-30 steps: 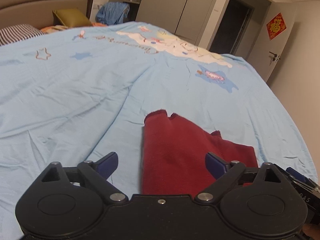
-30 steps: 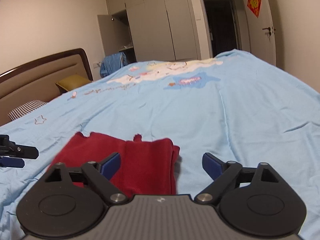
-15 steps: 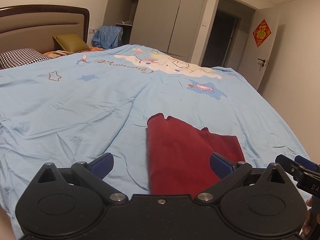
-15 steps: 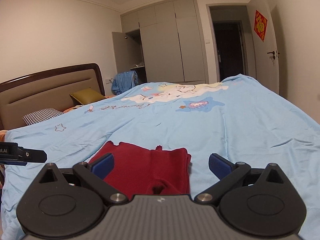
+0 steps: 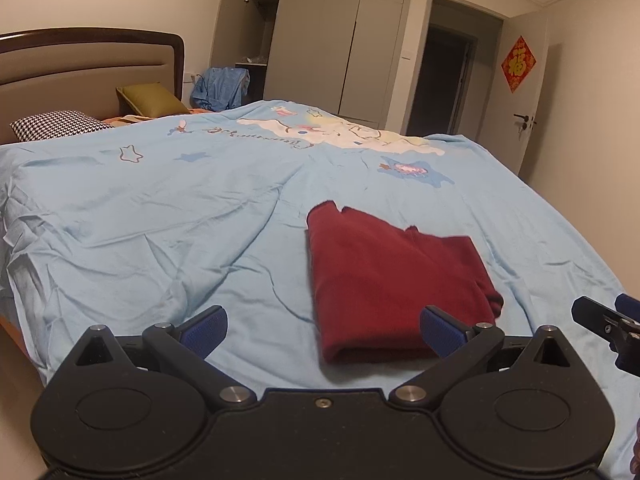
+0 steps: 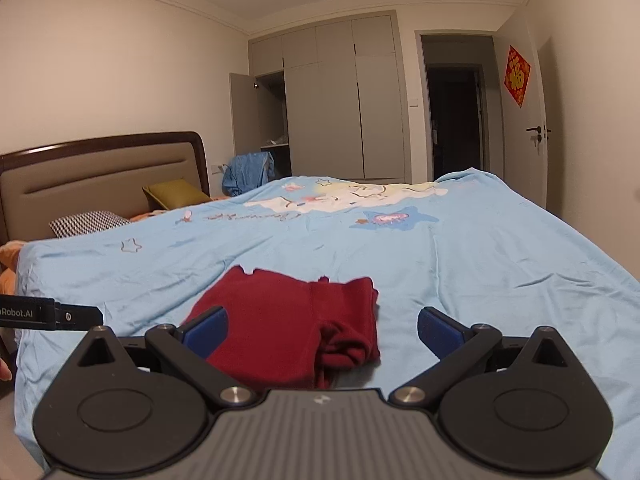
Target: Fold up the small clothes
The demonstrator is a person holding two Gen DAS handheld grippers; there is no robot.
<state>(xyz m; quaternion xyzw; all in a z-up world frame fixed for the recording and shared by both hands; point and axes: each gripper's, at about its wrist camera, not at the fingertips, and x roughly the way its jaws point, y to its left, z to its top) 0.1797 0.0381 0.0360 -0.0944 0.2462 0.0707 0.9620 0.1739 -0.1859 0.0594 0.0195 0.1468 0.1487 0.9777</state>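
Note:
A dark red garment (image 5: 392, 284) lies folded flat on the light blue bedspread (image 5: 180, 208), near the bed's front edge. My left gripper (image 5: 322, 330) is open, held back from the cloth with nothing between its blue pads (image 5: 204, 327). In the right wrist view the same red garment (image 6: 288, 320) sits just beyond my right gripper (image 6: 322, 330), which is open wide and empty. The right gripper's tip (image 5: 608, 324) shows at the right edge of the left view; the left gripper's finger (image 6: 52, 314) shows at the left edge of the right view.
Pillows (image 6: 90, 222) and a padded headboard (image 6: 100, 176) stand at the left. A blue cloth (image 6: 248, 172) hangs by the open wardrobe (image 6: 340, 100). A dark doorway (image 6: 456, 120) and door are at the far right. The bedspread stretches wide beyond the garment.
Both grippers have drawn back from the red garment and tilted up, so more of the room shows. The right gripper's jaws widened slightly. The garment lies folded and unmoved.

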